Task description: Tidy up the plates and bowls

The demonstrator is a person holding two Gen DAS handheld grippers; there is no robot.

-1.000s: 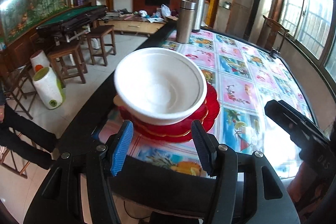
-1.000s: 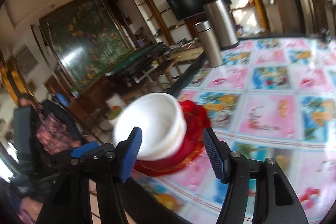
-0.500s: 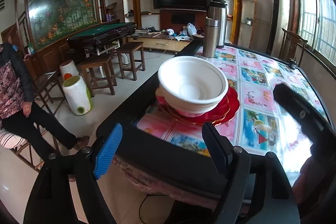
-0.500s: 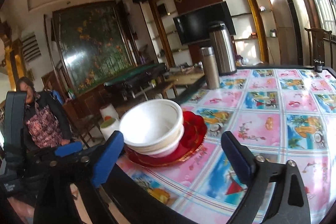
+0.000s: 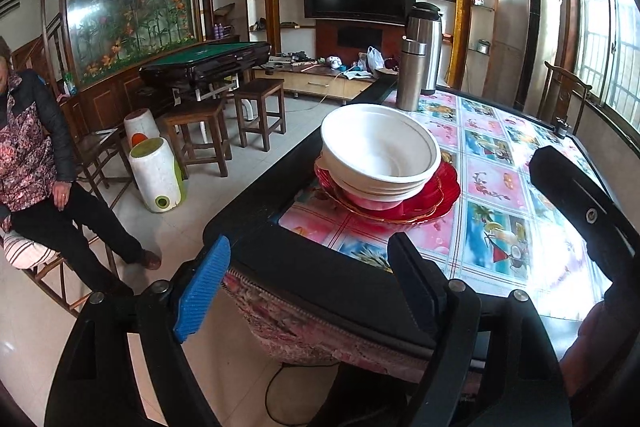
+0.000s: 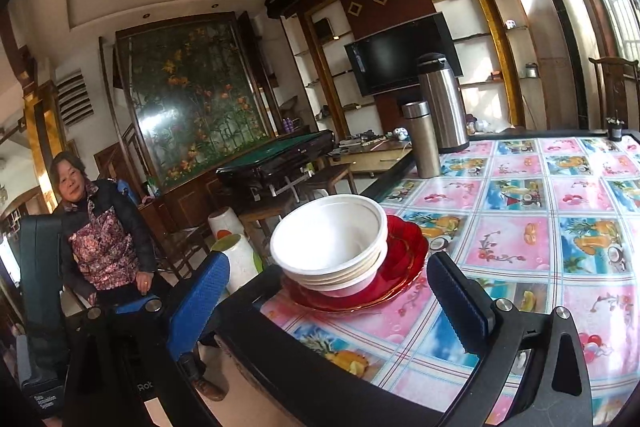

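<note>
A stack of white bowls [image 5: 380, 155] sits nested on a stack of red plates [image 5: 432, 199] near the table's near left corner. The same bowls [image 6: 332, 243] and red plates [image 6: 400, 267] show in the right wrist view. My left gripper [image 5: 308, 287] is open and empty, back from the table's near edge, well short of the stack. My right gripper [image 6: 332, 303] is open and empty, also off the table edge, with the stack seen between its fingers. The right gripper's body [image 5: 580, 203] shows at the right of the left wrist view.
The table [image 6: 520, 227] has a pink and blue patterned cover and a dark rim. A steel thermos [image 5: 412, 75] and a taller steel flask [image 5: 428, 43] stand at its far left corner. A seated person [image 5: 36, 163], stools [image 5: 200, 131] and white bins [image 5: 156, 171] are on the left.
Both grippers have pulled back from the bowl stack and away from the table, and both have opened wider. The bowls and plates stay on the table.
</note>
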